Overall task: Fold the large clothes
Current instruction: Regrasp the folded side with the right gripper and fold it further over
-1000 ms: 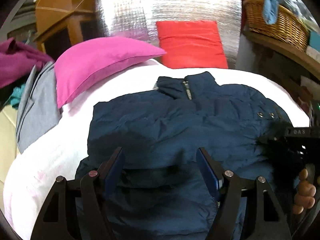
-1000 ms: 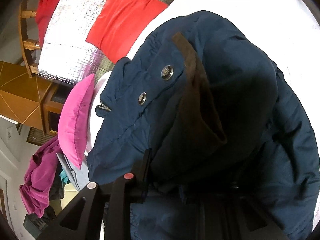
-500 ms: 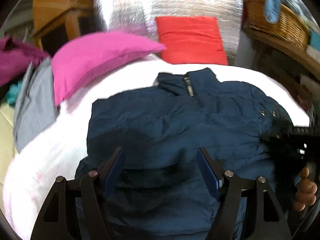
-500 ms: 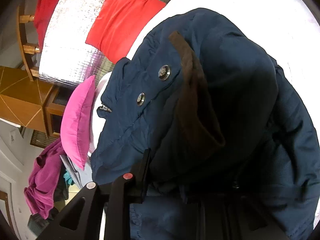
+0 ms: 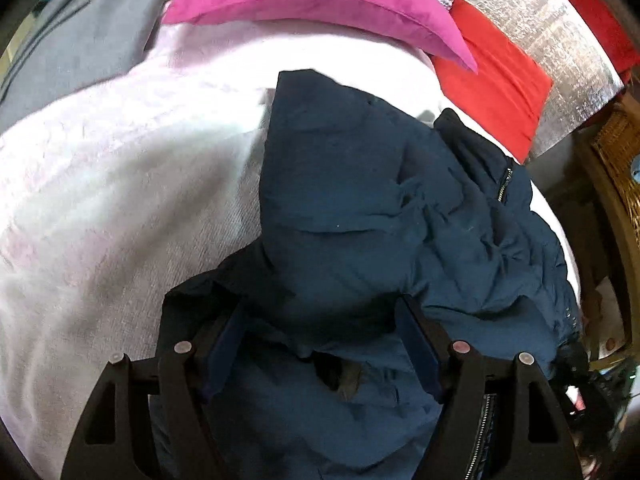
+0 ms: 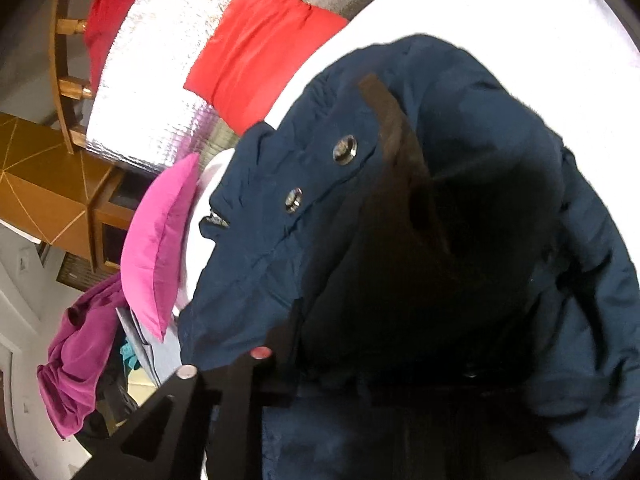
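Navy jacket (image 5: pixel 360 208) bunches between and ahead of the left gripper (image 5: pixel 320 344), whose jaws stand apart; the right gripper (image 6: pixel 360 344) is closing, jacket fabric between its jaws.

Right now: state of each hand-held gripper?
Left hand-held gripper: open, jacket bunched between its fingers, not pinched.
Right hand-held gripper: jaws closing on jacket fabric, tips buried in it.

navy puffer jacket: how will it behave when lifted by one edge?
The navy padded jacket will likely be floppy: it lies creased and bunched on the white bedcover. Probably light for its bulk, given the puffy quilting. Smooth shell could slip.
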### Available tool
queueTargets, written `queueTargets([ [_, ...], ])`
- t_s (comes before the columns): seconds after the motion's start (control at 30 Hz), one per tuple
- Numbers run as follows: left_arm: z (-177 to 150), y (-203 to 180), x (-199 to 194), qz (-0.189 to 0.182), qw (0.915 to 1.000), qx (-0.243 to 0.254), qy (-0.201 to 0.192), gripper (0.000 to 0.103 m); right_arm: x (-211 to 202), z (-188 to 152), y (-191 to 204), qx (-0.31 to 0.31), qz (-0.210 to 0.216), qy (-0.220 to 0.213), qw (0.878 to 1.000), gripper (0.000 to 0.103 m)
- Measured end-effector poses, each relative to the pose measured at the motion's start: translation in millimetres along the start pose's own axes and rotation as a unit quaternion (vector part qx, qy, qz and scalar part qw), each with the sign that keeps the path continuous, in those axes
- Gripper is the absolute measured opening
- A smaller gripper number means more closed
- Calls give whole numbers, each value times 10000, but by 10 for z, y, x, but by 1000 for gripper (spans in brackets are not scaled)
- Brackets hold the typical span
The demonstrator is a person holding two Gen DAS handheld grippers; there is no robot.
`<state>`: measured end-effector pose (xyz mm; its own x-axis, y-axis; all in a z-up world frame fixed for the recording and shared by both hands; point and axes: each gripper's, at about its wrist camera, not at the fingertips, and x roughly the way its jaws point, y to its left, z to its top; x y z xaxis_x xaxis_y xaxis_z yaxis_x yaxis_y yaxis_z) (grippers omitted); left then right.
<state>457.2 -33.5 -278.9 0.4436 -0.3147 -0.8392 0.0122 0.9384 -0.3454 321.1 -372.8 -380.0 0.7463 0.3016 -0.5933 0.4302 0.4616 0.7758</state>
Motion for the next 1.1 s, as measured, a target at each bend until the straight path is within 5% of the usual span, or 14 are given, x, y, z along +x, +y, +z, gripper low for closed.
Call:
queueTargets([
  [0.1,-18,-12,-72,-95,10000,-7,-19,69,-160,-16,217,-505,-36,-380,9980,17],
  [0.17,-53,-34,-54,183,9998,128,-2,70,-178,-16,261,-573,-88,-418,9974,17],
  [0.27,-103,-81,-9,395,9986,329,100,71,57,-11,76,-227,-481,138,9985,19],
  [0.37,-86,-68,-121,382,9986,325,186,71,13,25,91,-159,-435,302,9985,23],
  [0.5,-98,-3,-382,261,9990,349,87,71,-170,26,164,-407,-314,560,9971,49],
  [0.6,-140,21,-623,312,9979,529,-209,71,-358,16,134,-544,-241,641,9962,50],
  [0.83,-149,236,-761,578,9956,451,-591,71,-929,123,-75,-458,-313,-223,9982,50],
  [0.97,-13,395,-664,399,9976,113,-560,71,-1028,383,-231,-348,-666,-783,9941,50],
  [1.1,121,486,-538,24,9987,-172,-489,71,-772,540,-311,-282,-762,-703,9942,54],
])
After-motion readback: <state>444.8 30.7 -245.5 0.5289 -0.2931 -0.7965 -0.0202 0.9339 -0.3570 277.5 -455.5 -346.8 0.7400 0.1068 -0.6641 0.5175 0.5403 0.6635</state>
